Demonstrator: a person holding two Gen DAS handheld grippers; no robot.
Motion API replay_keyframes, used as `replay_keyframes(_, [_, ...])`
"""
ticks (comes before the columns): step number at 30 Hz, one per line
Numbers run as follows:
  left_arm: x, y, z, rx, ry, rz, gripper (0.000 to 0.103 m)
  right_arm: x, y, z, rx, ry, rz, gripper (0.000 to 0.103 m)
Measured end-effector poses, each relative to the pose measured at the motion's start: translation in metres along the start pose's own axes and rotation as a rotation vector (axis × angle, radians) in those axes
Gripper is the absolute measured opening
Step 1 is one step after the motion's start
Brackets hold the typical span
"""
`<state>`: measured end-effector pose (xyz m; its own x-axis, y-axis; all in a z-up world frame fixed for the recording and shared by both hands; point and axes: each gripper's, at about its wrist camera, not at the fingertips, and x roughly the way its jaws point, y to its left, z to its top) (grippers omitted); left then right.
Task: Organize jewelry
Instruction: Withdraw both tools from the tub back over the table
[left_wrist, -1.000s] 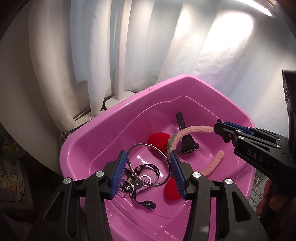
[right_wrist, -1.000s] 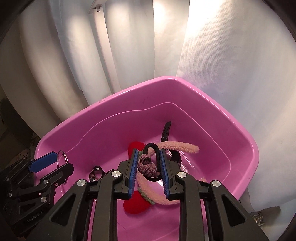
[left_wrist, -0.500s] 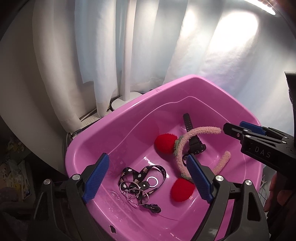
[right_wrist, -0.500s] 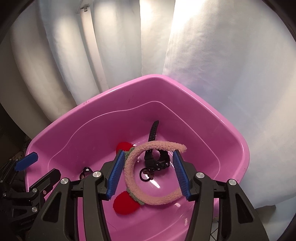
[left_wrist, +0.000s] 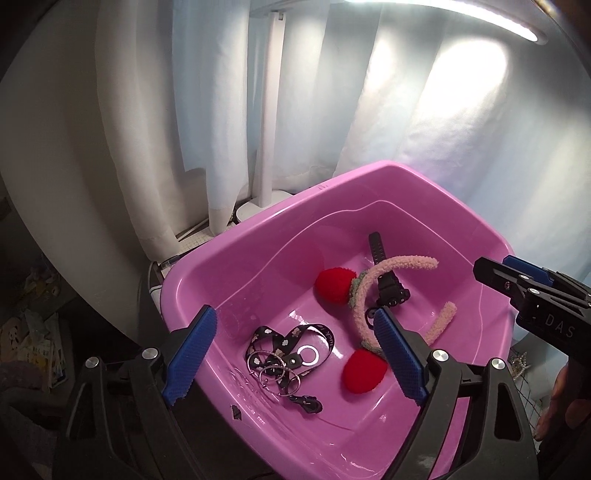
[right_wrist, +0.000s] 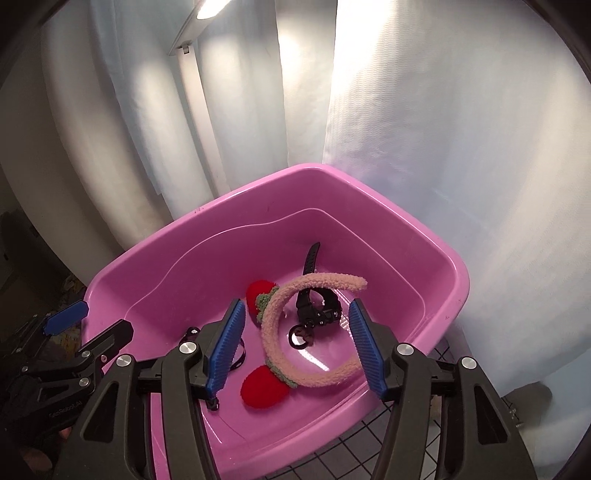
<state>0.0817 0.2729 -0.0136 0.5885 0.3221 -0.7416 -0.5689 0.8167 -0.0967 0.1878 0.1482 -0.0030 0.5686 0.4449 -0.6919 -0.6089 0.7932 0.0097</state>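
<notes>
The main risk from here is snagging: the lanyard (left_wrist: 295, 339) with its bundle of metal rings (left_wrist: 275, 373) is lying loose and coiled on the floor of the pink plastic basin (left_wrist: 258, 229), and the fuzzy pink headband (right_wrist: 295, 332) with its 2 red pompoms (right_wrist: 263, 386) is draped over the black watch (right_wrist: 317, 310). If either pair of tongs is dipping back in carelessly, a pad could be hooking a strap or ring and dragging it out over the rim, or tangling the headband with the watch strap. The small dark ring (right_wrist: 298, 338) beside the watch is also easy to be burying under the headband. The left tongs (left_wrist: 291, 358) are standing wide apart above the near edge of the basin, released, their jaws having just been opening, with nothing between the blue pads; the lanyard and rings are lying below them, untouched. The right tongs (right_wrist: 295, 347) are about half open, likewise having just been opening, gripping nothing, and hovering over the headband and watch without touching them.
</notes>
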Motion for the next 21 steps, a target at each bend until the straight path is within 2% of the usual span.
replay_keyframes(6, [-0.028, 0.0, -0.016, -0.016, -0.041, 0.02, 0.086, -0.04, 0.008, -0.03, 0.011, -0.05, 0.056, 0.058])
replay_keyframes(11, [-0.054, -0.006, -0.036, -0.029, -0.065, 0.026, 0.087, -0.077, 0.006, -0.068, 0.019, -0.076, 0.074, 0.059])
replay_keyframes(17, [-0.083, -0.035, -0.063, 0.004, -0.078, 0.022, 0.089, -0.125, -0.012, -0.125, 0.054, -0.102, 0.065, 0.06])
replay_keyframes(21, [-0.104, -0.06, -0.084, 0.026, -0.086, -0.016, 0.091, -0.161, -0.038, -0.171, 0.084, -0.108, 0.04, 0.06])
